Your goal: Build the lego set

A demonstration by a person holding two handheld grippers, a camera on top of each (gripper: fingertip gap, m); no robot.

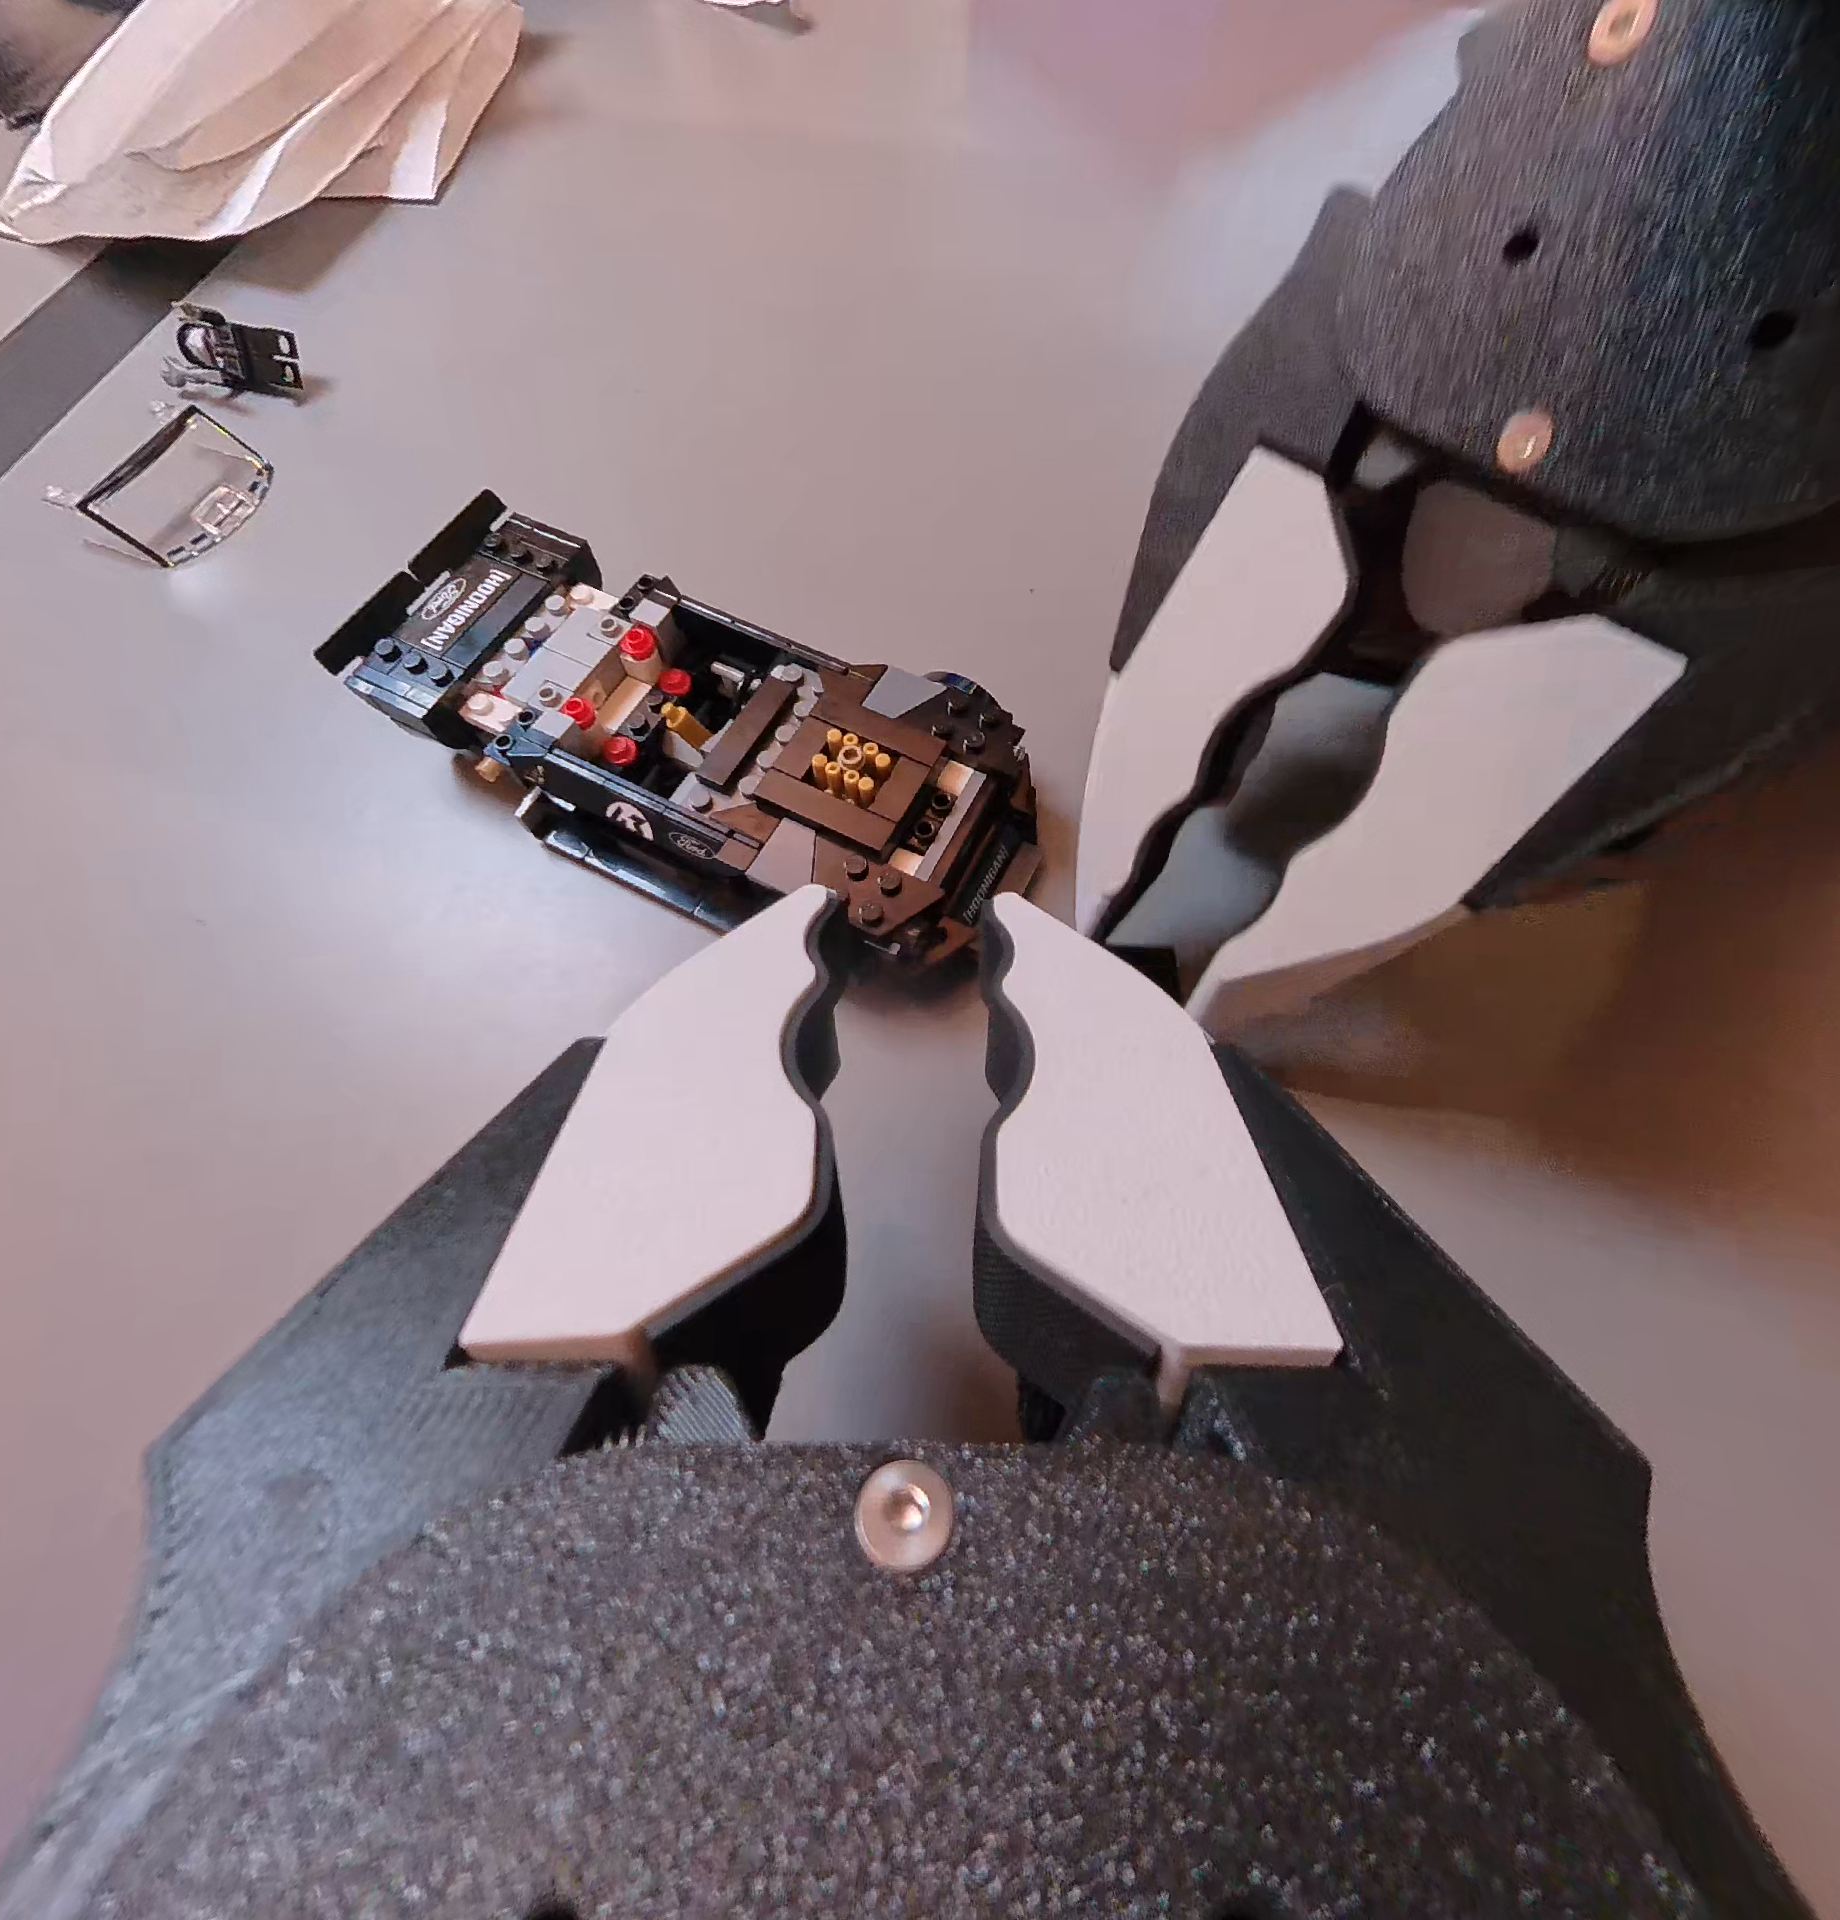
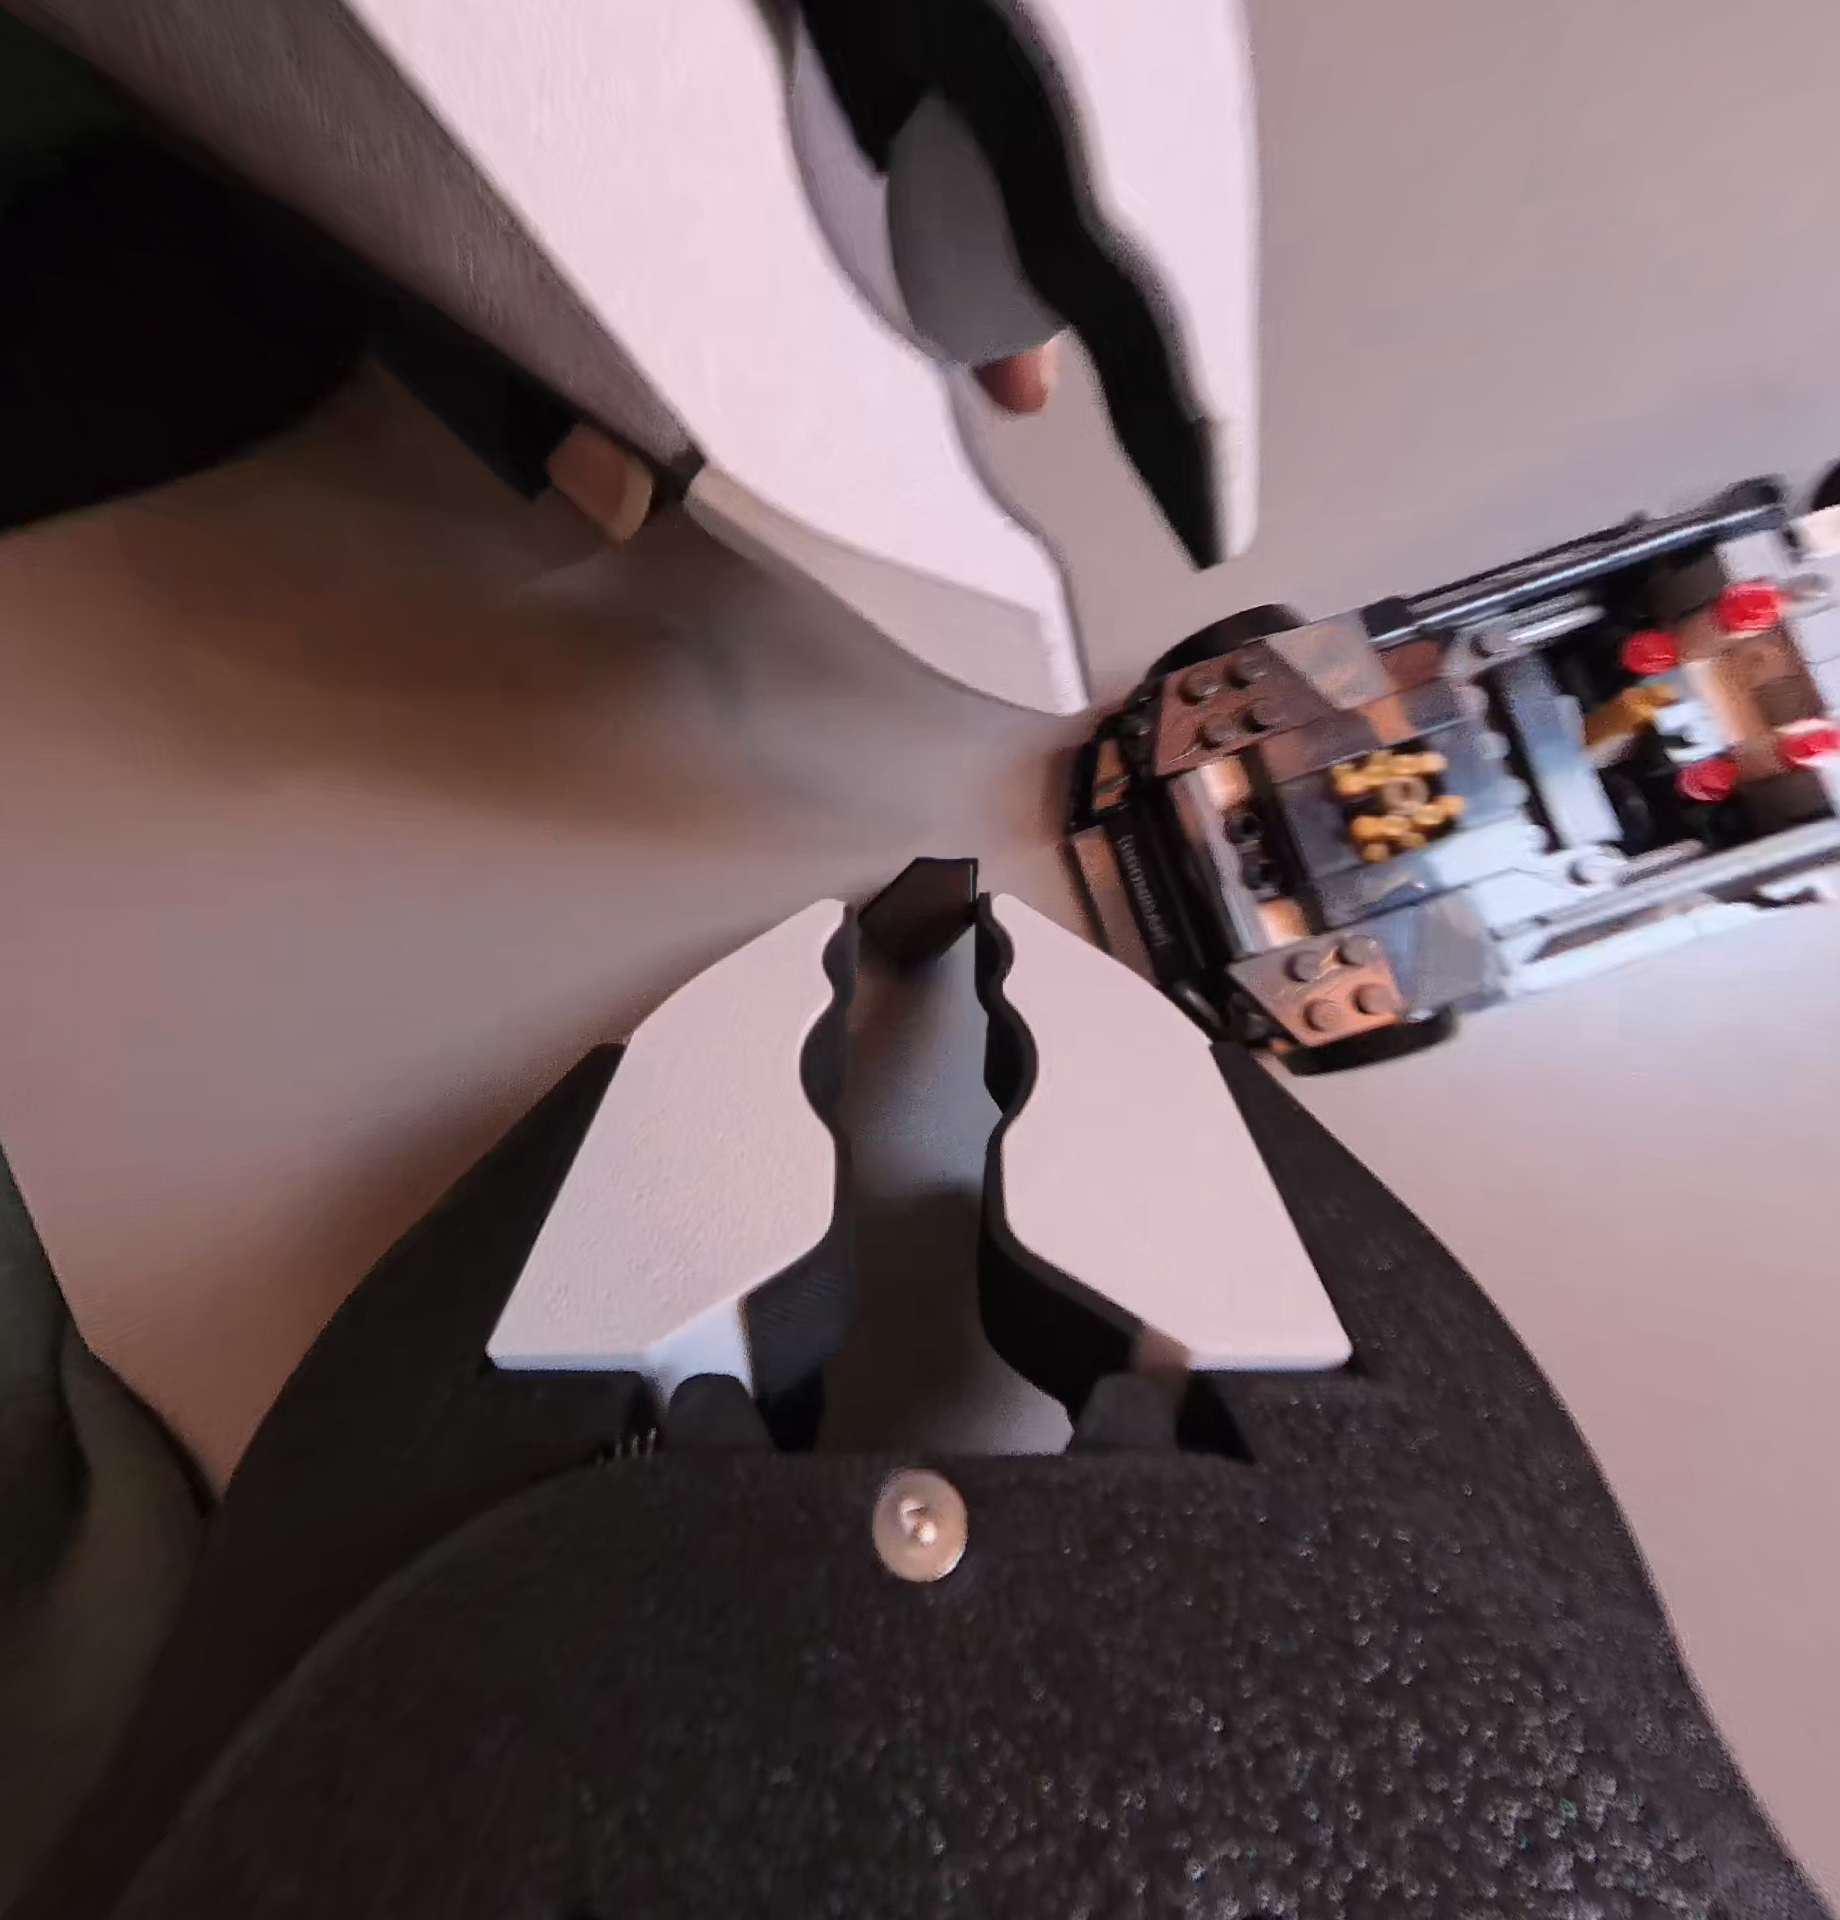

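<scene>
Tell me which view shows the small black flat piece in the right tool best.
The right wrist view: the small black flat piece sits pinched at the right tool tips, its face visible. The left wrist view shows only a dark sliver of it.
</scene>
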